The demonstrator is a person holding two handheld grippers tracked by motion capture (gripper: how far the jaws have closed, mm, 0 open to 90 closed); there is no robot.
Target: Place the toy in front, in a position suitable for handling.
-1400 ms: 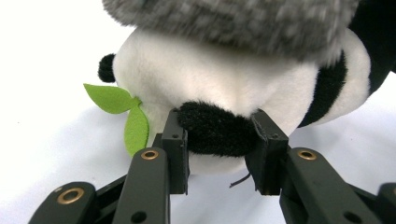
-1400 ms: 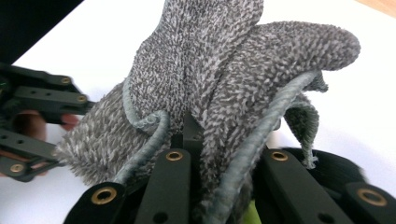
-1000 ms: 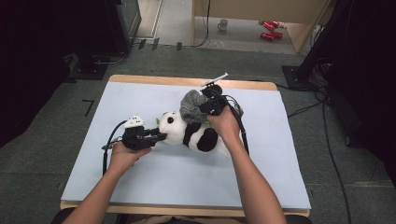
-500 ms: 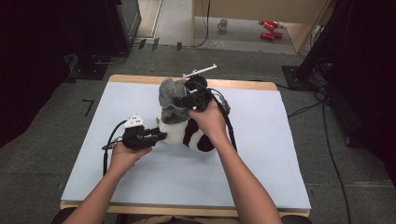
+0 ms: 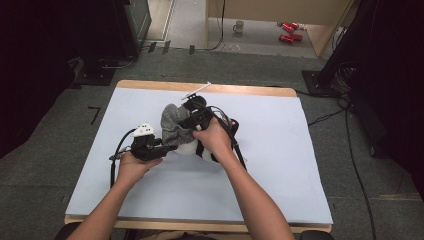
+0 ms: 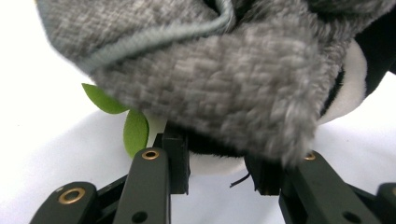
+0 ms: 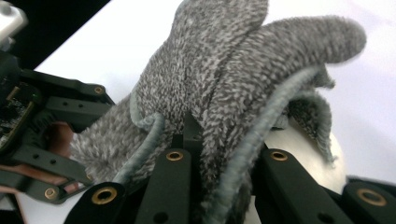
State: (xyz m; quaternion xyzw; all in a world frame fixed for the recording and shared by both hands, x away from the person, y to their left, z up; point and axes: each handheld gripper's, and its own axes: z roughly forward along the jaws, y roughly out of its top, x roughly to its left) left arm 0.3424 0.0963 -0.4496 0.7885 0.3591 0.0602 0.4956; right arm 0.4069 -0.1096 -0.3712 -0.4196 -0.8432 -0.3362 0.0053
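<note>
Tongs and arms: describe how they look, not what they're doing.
Left tongs: black body, white block on top, black cable looping behind. Right tongs: black, thin white rod on top, black cable trailing along the forearm. Both have black jaws with brass-coloured rivets, seen in the gripper views. Forearms bare, no sleeves visible.

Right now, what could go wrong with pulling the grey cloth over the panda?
The right gripper pinches only a bunched fold of the cloth, so it may slip free. The left gripper clamps a small part of the panda under the cloth, so the toy could twist or drag.
</note>
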